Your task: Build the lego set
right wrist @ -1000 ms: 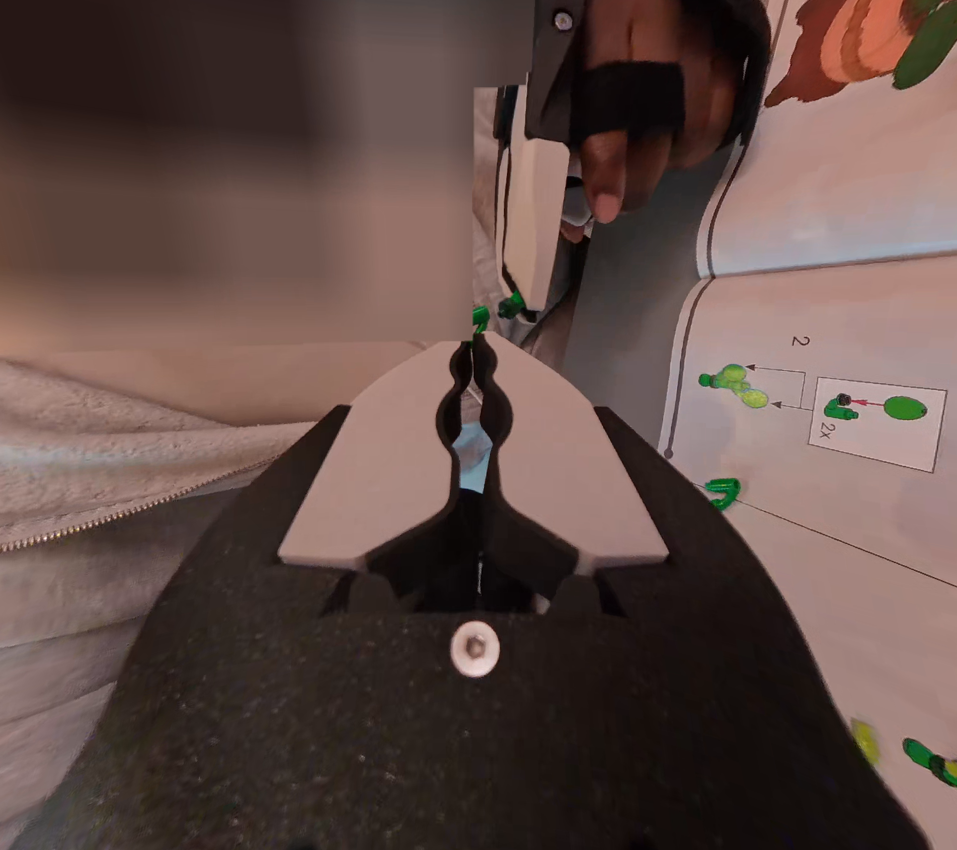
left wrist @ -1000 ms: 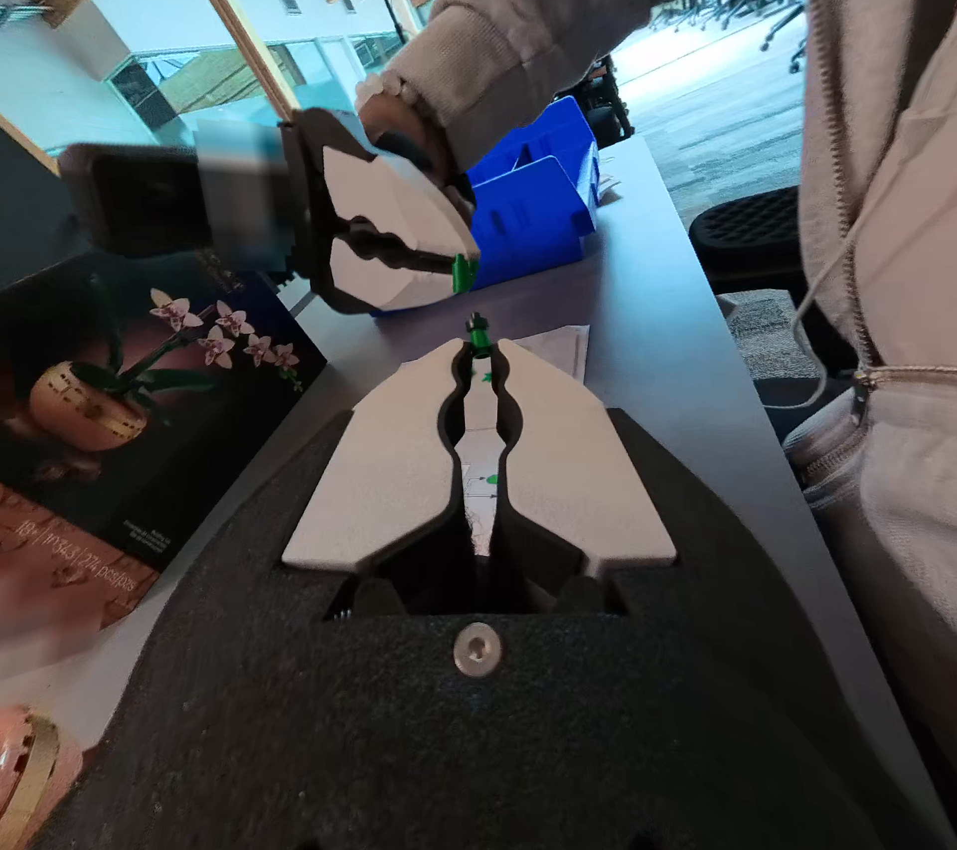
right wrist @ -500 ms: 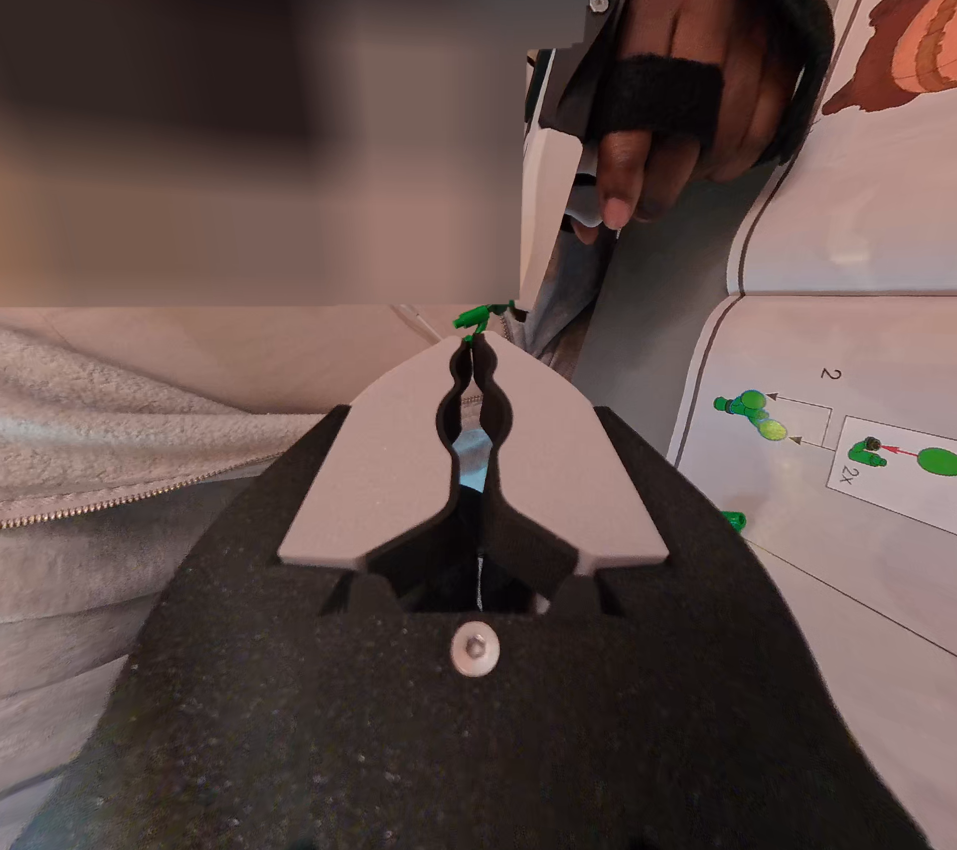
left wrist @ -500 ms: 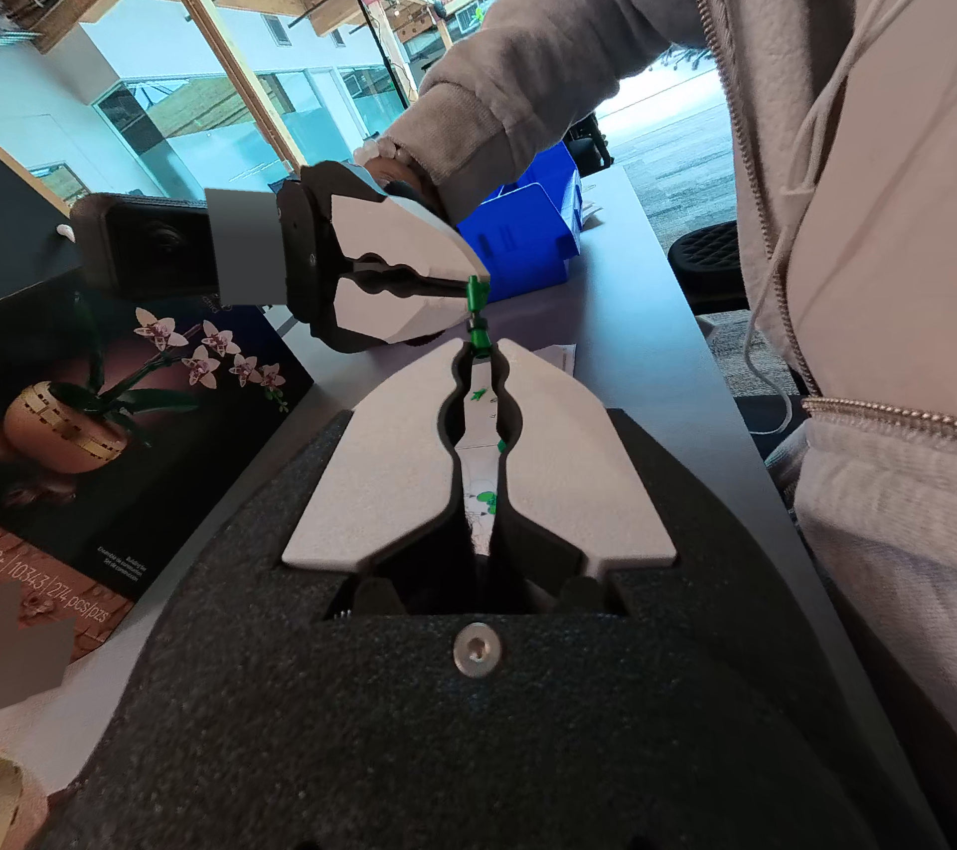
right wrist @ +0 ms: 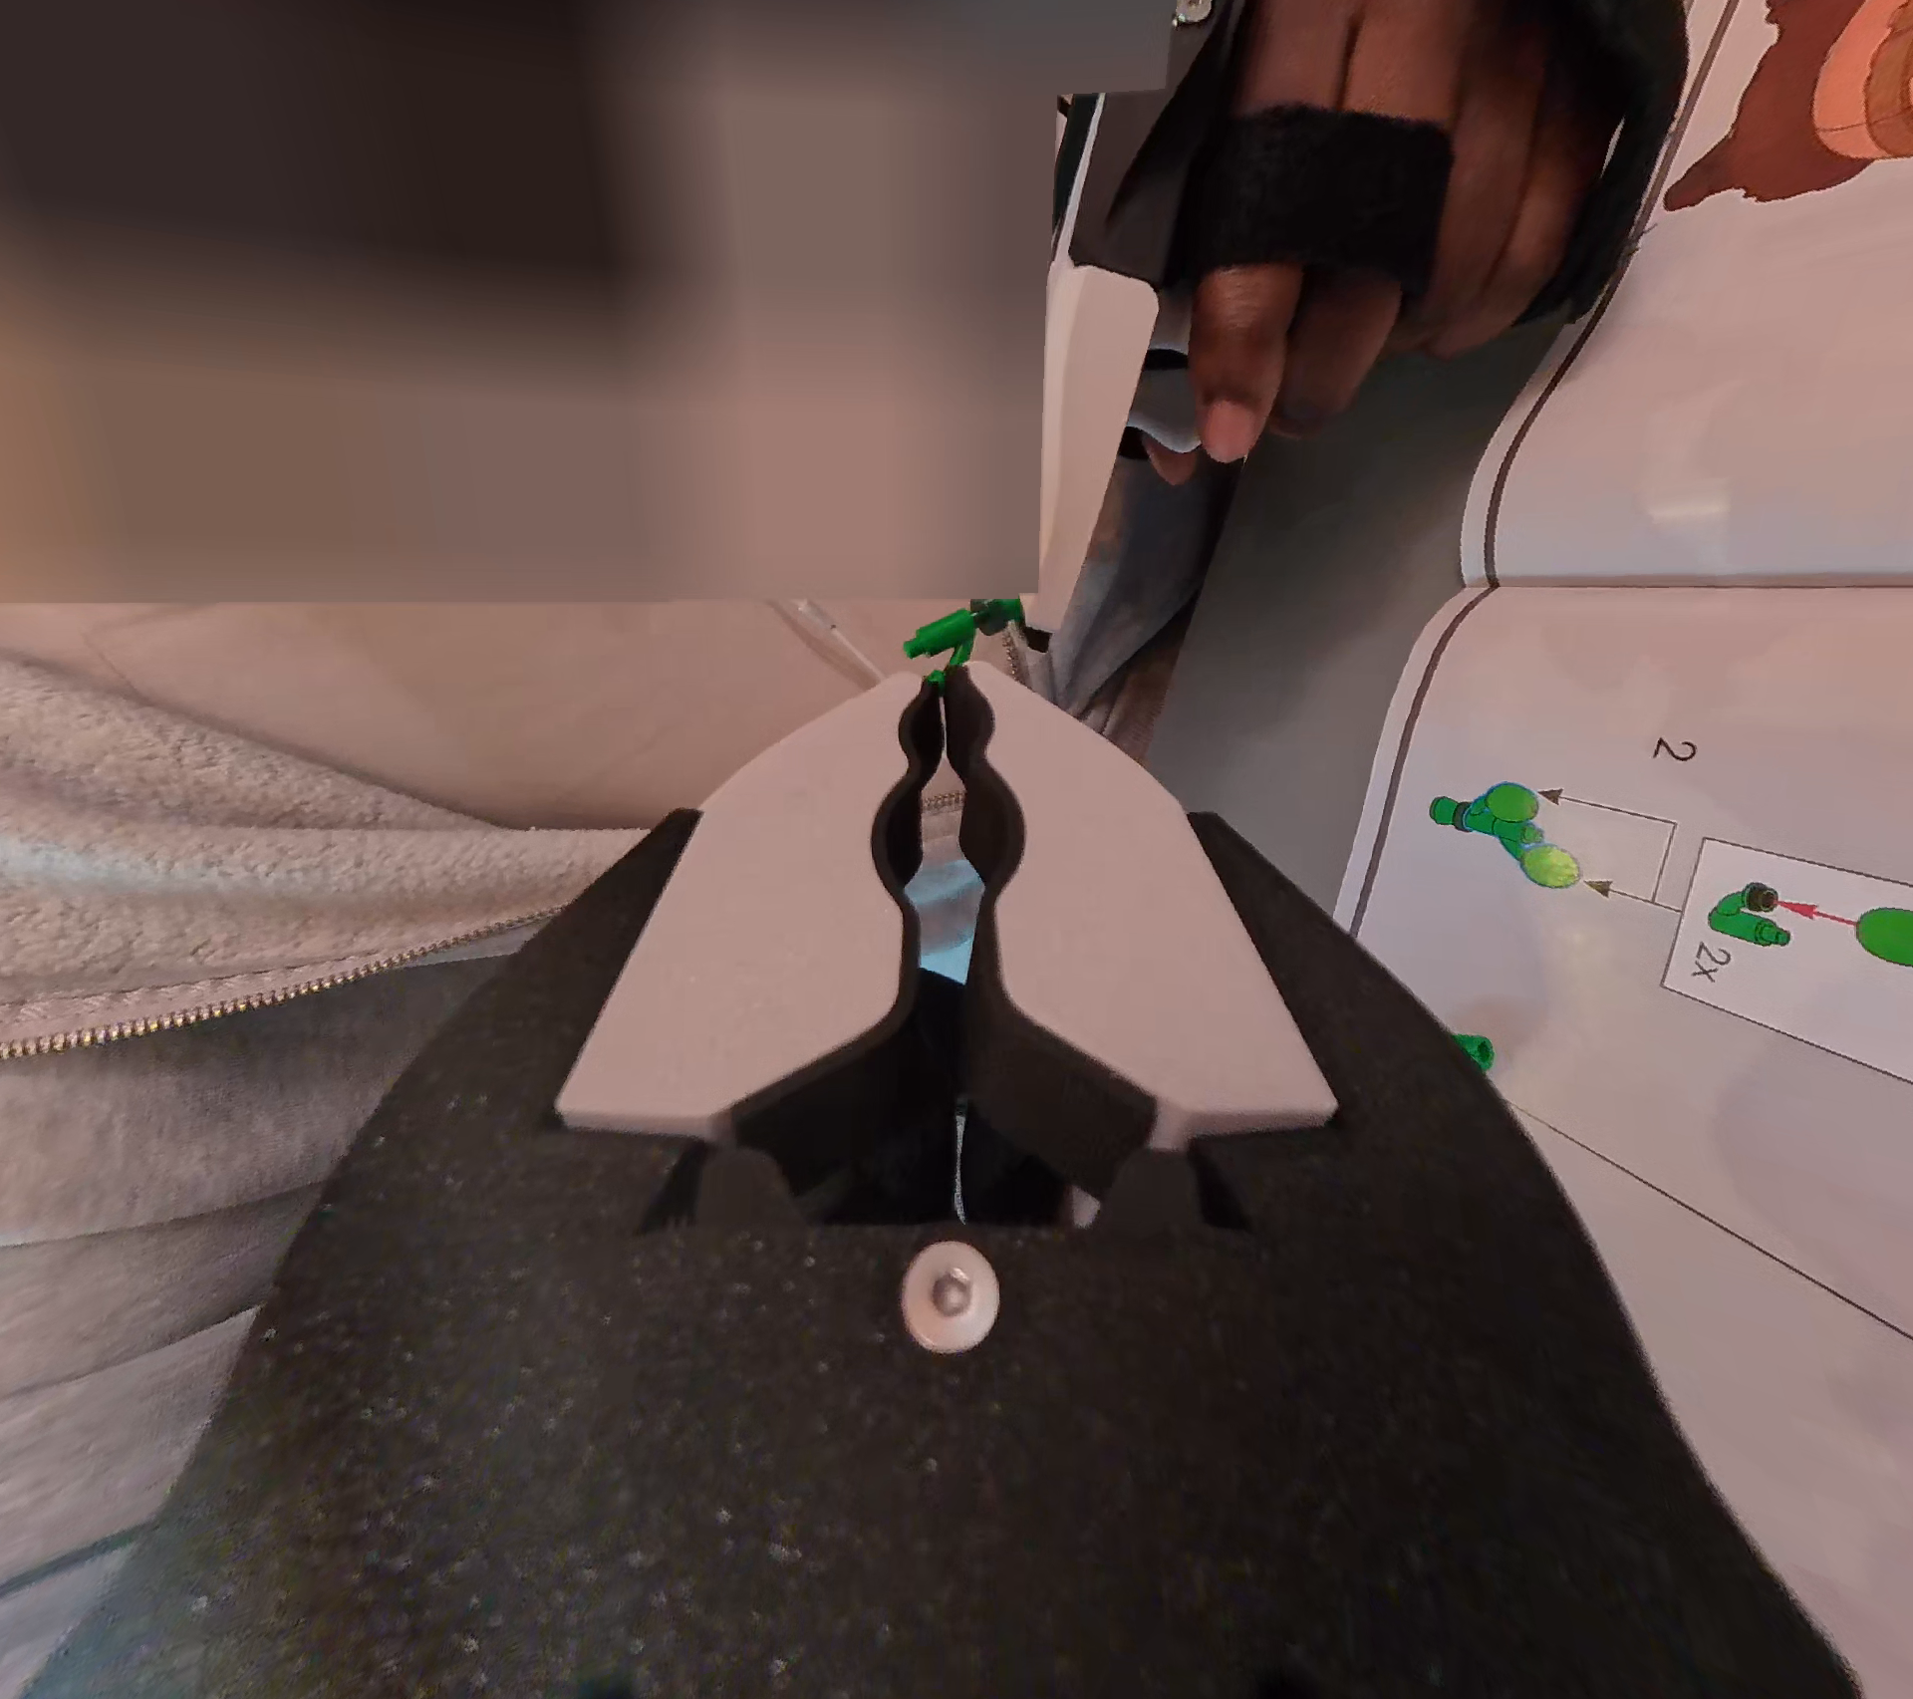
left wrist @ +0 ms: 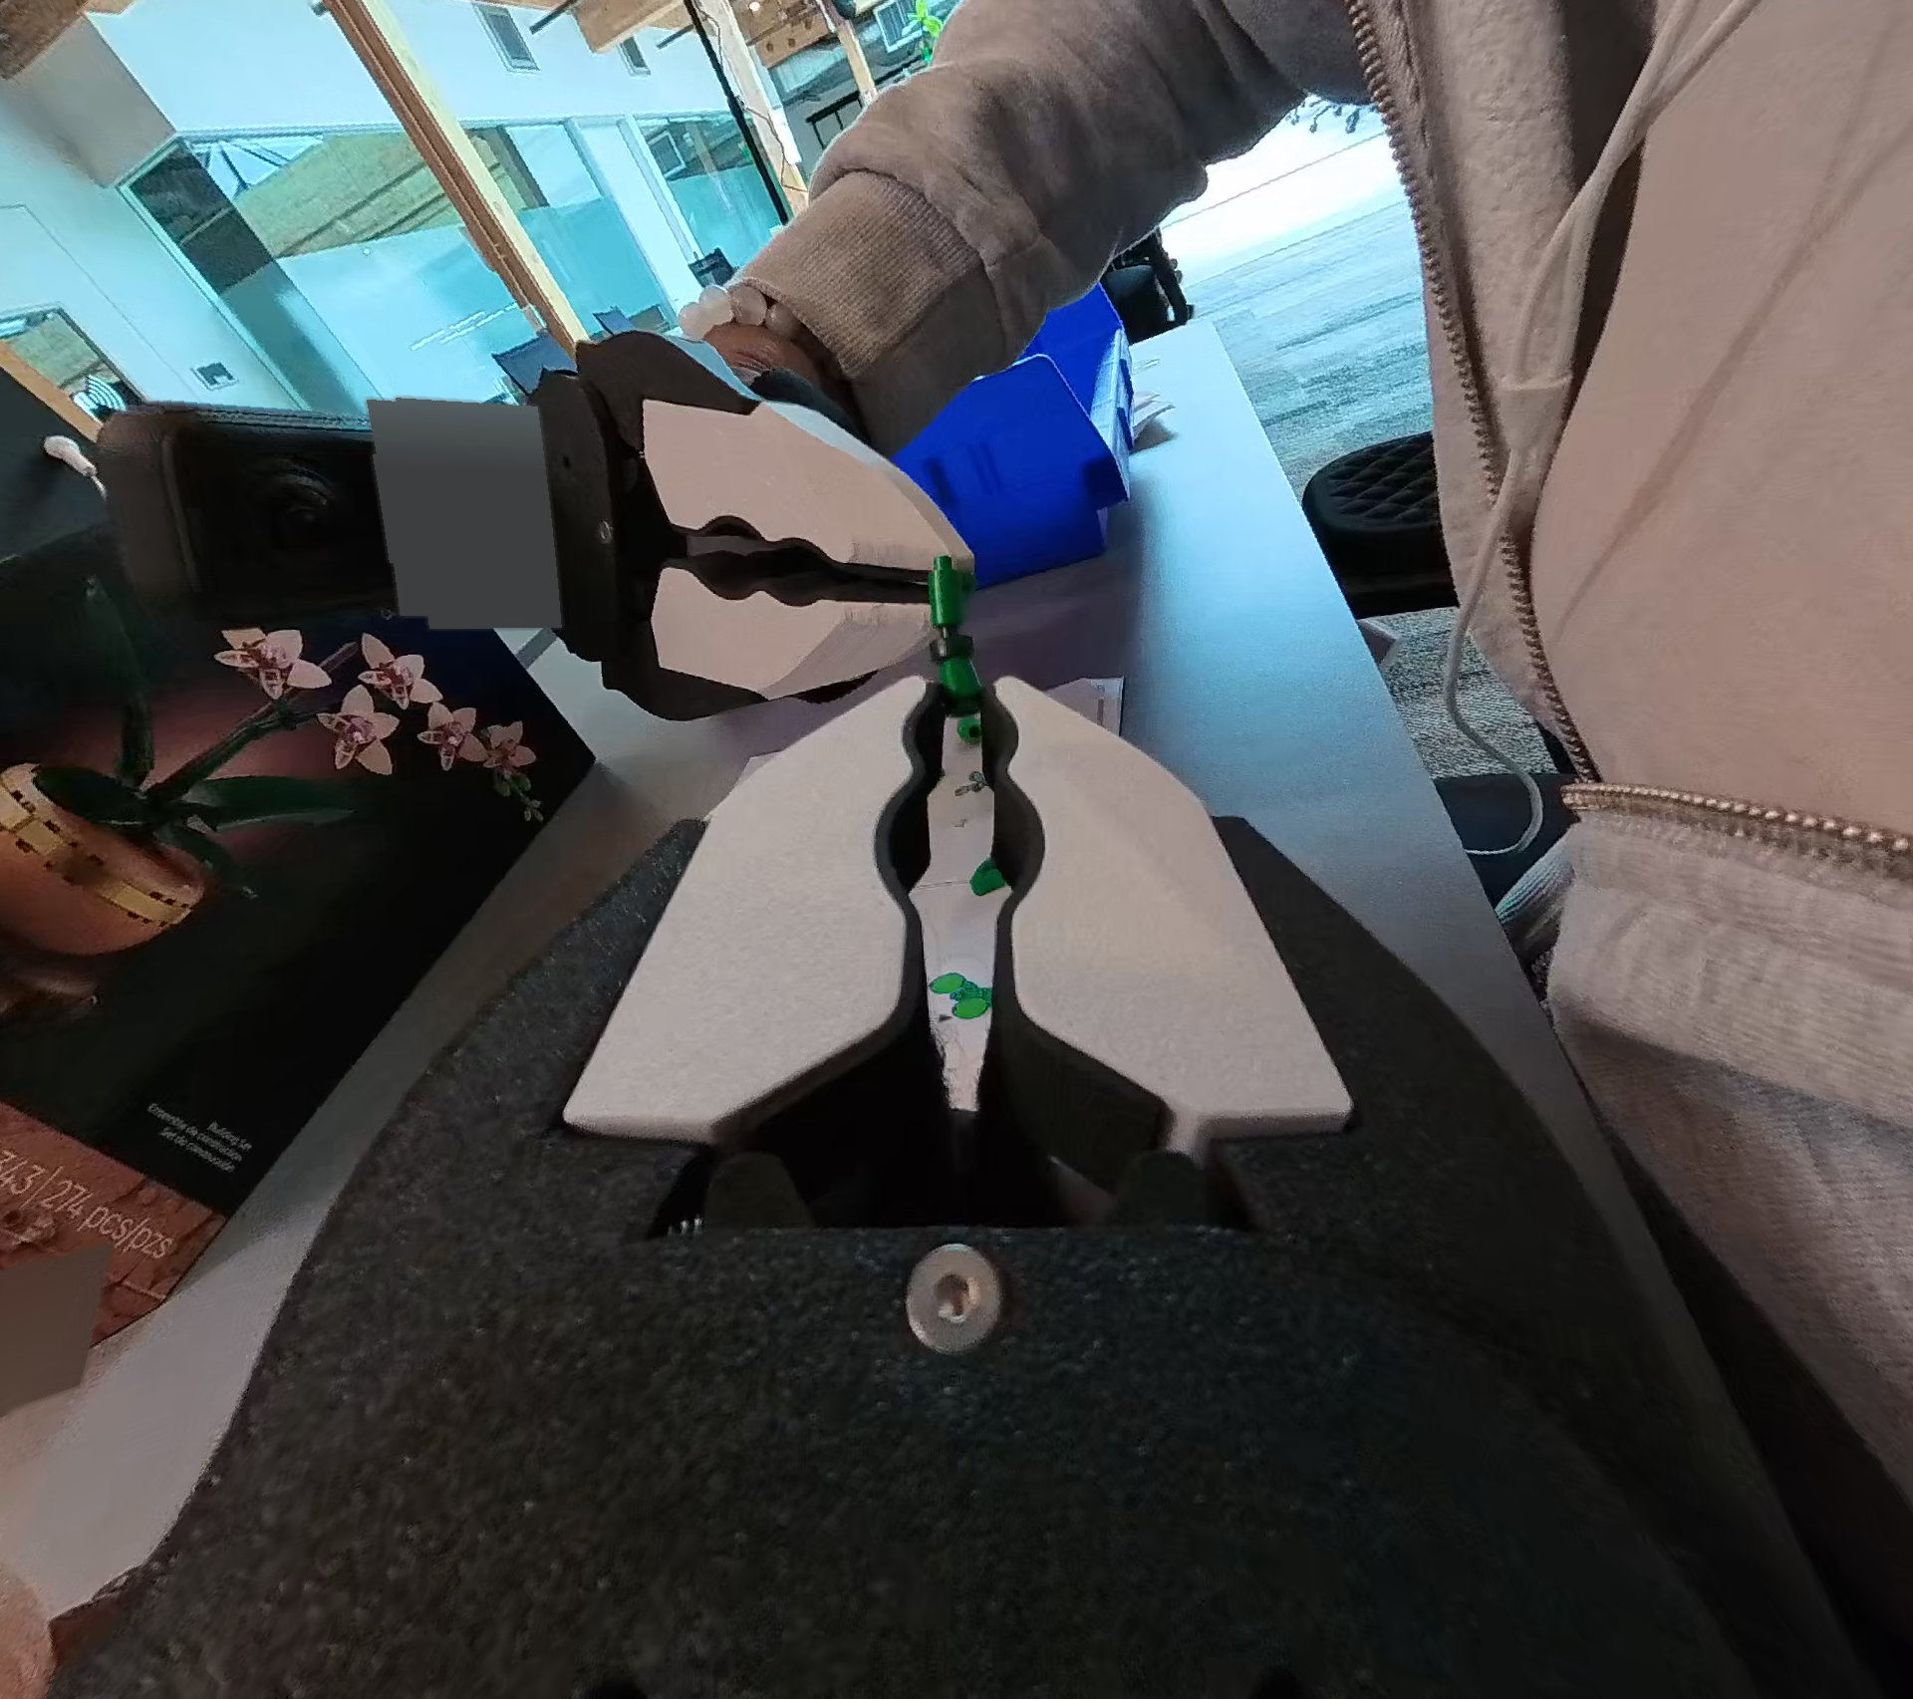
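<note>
Small bright green lego stem pieces [left wrist: 950,637] sit between white-fingered, black foam-bodied grippers [left wrist: 958,697]. Royal blue plastic bin [left wrist: 1020,474], pale grey table [left wrist: 1242,645], dark box printed with pink-white orchids [left wrist: 269,821], beige fleece sleeve [left wrist: 1035,127].

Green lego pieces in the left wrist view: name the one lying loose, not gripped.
The small green piece on the instruction booklet, seen through the jaw gap. The other two meet between the closed hand-held grippers.

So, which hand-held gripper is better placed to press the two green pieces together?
Right hand-held gripper: its green piece sits directly above the other, which the left grips steady below.
</note>
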A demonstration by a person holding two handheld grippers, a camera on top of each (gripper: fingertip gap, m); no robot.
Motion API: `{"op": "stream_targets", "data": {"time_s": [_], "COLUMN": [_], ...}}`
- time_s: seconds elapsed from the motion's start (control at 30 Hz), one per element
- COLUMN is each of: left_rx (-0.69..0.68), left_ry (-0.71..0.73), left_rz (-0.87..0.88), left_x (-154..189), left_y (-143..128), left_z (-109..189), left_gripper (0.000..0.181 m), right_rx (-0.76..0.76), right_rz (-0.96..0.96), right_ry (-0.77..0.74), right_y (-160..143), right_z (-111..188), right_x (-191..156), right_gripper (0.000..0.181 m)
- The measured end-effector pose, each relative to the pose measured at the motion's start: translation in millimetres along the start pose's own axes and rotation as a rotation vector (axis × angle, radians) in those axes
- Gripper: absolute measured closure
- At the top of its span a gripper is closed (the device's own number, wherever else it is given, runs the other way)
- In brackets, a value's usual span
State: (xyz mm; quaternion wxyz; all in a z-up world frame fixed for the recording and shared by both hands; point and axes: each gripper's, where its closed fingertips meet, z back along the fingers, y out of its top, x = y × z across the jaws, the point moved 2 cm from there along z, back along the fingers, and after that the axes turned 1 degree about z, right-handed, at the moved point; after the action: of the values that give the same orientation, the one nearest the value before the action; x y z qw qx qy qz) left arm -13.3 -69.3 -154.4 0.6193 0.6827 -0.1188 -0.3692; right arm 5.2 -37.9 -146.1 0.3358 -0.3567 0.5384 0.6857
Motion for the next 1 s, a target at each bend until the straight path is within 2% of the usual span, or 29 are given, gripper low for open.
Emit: {"op": "stream_targets", "data": {"time_s": [0.37,1.0], "left_rx": [-0.099,-0.355], "left_ry": [-0.037,-0.044], "left_rz": [-0.008,0.035], "left_x": [6,6], "left_y": [-14,-49], "left_z": [-4,-10], "left_gripper": [0.176,0.176], "right_rx": [0.017,0.020], "right_rz": [-0.075,-0.254], "right_ry": [-0.003,-0.175], "right_y": [-9,-26], "right_z": [-2,4], "right_x": [12,44], "right_gripper": [0.180,0.180]}}
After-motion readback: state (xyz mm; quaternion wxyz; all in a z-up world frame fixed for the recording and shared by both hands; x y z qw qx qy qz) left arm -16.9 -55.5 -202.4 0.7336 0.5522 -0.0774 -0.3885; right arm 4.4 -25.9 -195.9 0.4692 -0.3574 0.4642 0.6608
